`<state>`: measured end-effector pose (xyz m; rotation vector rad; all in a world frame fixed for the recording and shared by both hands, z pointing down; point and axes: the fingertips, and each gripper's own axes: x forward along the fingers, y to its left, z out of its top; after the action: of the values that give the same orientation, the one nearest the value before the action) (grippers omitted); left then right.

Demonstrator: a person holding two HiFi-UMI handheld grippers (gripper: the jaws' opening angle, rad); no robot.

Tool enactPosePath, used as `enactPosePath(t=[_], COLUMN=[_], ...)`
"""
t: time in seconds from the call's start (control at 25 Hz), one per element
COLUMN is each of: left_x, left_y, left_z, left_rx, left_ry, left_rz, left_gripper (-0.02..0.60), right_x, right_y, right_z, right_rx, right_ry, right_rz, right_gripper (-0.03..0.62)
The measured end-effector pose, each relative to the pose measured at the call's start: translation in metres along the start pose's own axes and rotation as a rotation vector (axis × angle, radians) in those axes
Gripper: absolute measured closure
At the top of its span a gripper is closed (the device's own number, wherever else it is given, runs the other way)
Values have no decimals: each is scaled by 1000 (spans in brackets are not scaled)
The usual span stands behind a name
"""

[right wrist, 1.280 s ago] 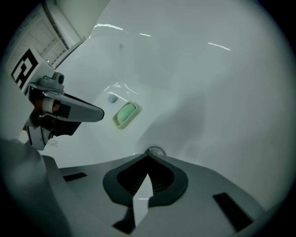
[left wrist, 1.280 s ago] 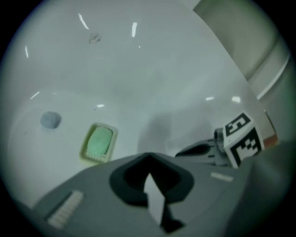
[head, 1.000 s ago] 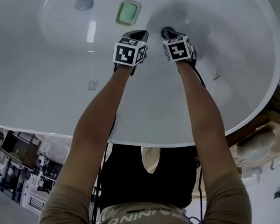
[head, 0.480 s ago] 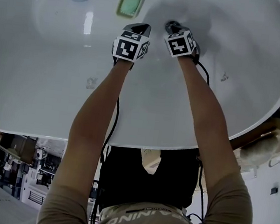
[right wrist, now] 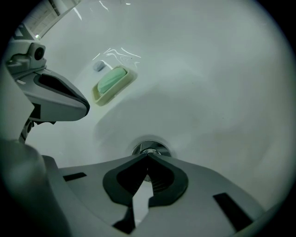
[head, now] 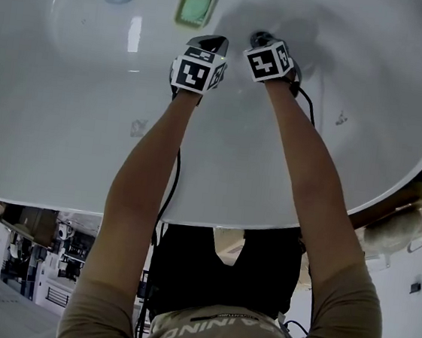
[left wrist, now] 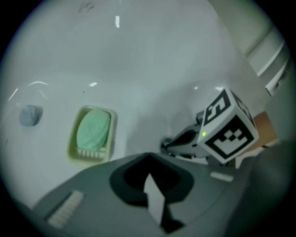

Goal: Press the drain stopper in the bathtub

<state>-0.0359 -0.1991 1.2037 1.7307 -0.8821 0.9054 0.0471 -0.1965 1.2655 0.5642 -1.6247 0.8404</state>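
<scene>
The stopper [right wrist: 157, 149] sits in the bottom of the tub [head: 66, 110], a chrome ring showing just past the right gripper [right wrist: 148, 156]. That gripper's jaws are pressed together, with their joined tips right on the stopper's near edge. The left gripper [left wrist: 148, 160] is just beside it, also closed, with nothing between its jaws and its tips over bare tub. Further along the tub lies a soap dish [left wrist: 74, 149] holding green soap [left wrist: 94, 129]. Beyond that is a small grey-blue round cap [left wrist: 30, 115].
</scene>
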Motion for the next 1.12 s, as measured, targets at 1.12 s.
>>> enactPosePath(t=[1.12], left_x=[-216], left_y=[-101], left_z=[74], left_rx=[130], left_ry=[-60], left_rz=[95], left_gripper=[580], right_x=[-277], right_y=[42], right_z=[-1], right_rx=[91], right_ry=[-213], right_rz=[39], right_gripper=[585])
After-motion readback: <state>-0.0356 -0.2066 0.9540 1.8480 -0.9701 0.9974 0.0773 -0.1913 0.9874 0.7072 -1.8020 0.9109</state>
